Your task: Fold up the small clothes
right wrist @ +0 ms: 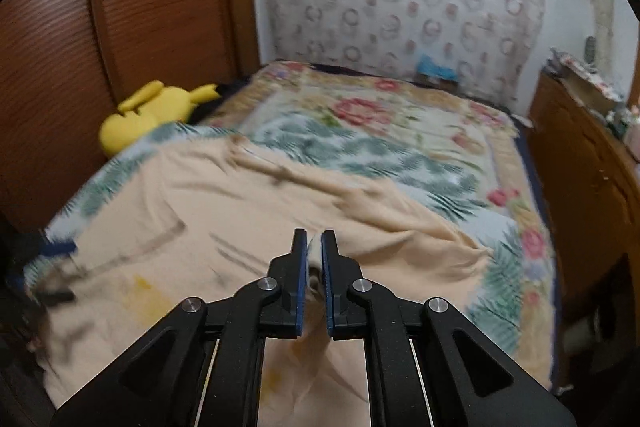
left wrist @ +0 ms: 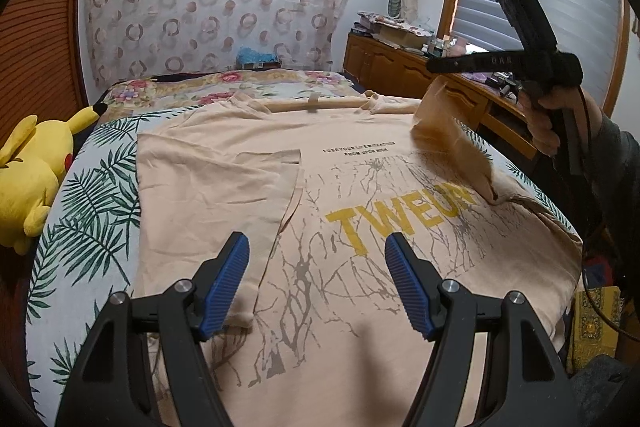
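T-shirt lies flat on the bed, left side already folded in — right gripper pinching the right sleeve, so carry it across w/ even tension & lay it flat; left gripper spread wide, holding nothing.

There is one peach T-shirt on one bed. One yellow plush toy lies beside it. Two grippers show, left gripper and right gripper.
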### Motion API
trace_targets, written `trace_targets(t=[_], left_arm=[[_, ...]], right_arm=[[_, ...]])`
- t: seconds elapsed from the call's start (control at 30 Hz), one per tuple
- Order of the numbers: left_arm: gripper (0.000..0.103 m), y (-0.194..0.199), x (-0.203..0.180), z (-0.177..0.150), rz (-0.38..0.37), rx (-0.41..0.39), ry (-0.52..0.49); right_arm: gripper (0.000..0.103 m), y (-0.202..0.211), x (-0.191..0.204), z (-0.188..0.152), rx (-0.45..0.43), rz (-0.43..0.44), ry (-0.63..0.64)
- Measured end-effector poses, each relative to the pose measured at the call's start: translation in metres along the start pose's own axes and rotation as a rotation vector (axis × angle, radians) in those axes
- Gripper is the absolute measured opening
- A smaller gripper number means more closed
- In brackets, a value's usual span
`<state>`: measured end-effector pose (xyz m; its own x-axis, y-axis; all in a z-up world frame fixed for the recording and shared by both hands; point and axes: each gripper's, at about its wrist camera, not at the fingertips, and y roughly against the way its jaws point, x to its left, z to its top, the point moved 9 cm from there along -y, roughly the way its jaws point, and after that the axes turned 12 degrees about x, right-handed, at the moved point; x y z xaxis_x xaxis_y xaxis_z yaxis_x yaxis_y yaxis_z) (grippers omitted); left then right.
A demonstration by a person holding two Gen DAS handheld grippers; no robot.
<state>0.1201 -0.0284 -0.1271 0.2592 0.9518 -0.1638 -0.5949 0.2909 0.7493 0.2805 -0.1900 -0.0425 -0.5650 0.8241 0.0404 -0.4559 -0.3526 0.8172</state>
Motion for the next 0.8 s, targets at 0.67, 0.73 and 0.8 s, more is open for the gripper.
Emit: trace_targets(t=[0.67,0.73,0.8], left_arm=[[0.071,-0.001,0.008,0.003,0.012,0.001,0.005],[0.071,-0.001,0.007,0.004,0.013,0.0,0.001],[0.071,-0.002,0.006,0.004,0.013,0.002,-0.002]], right_arm=[[0.046,-0.013,-0.016,-0.119,0.14,-0.092,-0.057],[0.046,-0.015,-0.002,-0.128,0.142,-0.066,-0.043],[0.043,-0.018,0.011,-0.135,0.147,-0.049,-0.024]])
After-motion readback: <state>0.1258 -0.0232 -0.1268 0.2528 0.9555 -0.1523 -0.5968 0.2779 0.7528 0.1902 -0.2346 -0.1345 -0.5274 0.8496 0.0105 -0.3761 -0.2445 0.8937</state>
